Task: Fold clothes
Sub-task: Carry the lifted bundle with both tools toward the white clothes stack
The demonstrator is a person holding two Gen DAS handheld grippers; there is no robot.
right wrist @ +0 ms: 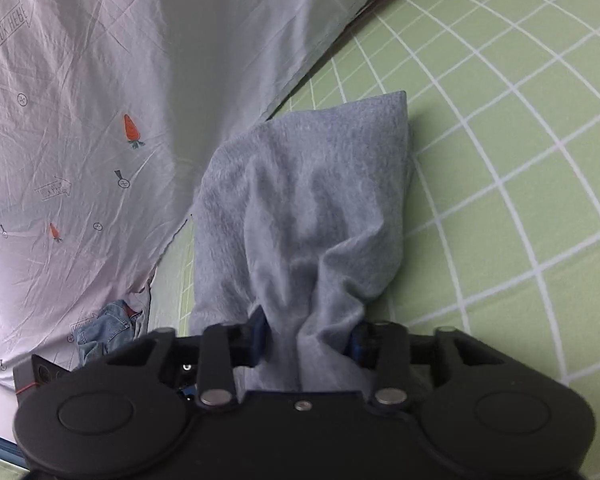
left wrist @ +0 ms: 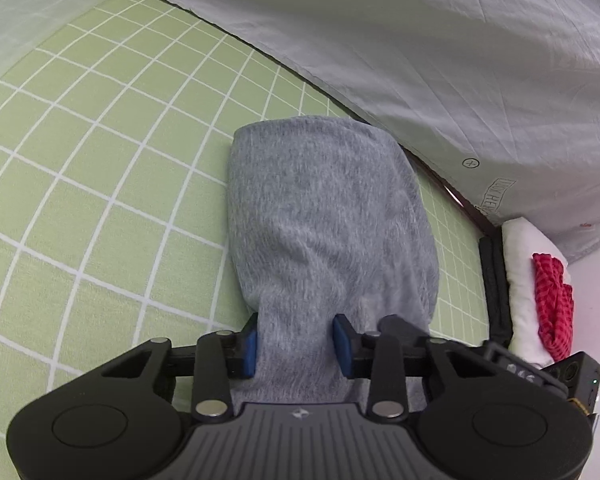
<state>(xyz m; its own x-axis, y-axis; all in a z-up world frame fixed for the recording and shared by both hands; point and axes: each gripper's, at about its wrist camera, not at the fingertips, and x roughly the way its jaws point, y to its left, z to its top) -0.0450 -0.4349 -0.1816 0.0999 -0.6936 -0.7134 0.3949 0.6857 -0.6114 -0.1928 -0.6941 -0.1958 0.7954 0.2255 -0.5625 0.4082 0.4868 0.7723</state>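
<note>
A grey knit garment hangs from both grippers over a green checked bed sheet. My left gripper is shut on its near edge, the blue pads pressing the cloth from both sides. In the right wrist view the same grey garment bunches into folds where my right gripper is shut on it. The far end of the garment droops onto the sheet.
A pale grey printed sheet with carrots hangs along the bed side; it also shows in the left wrist view. A white pillow with a red cloth lies at the right. Blue jeans lie at lower left.
</note>
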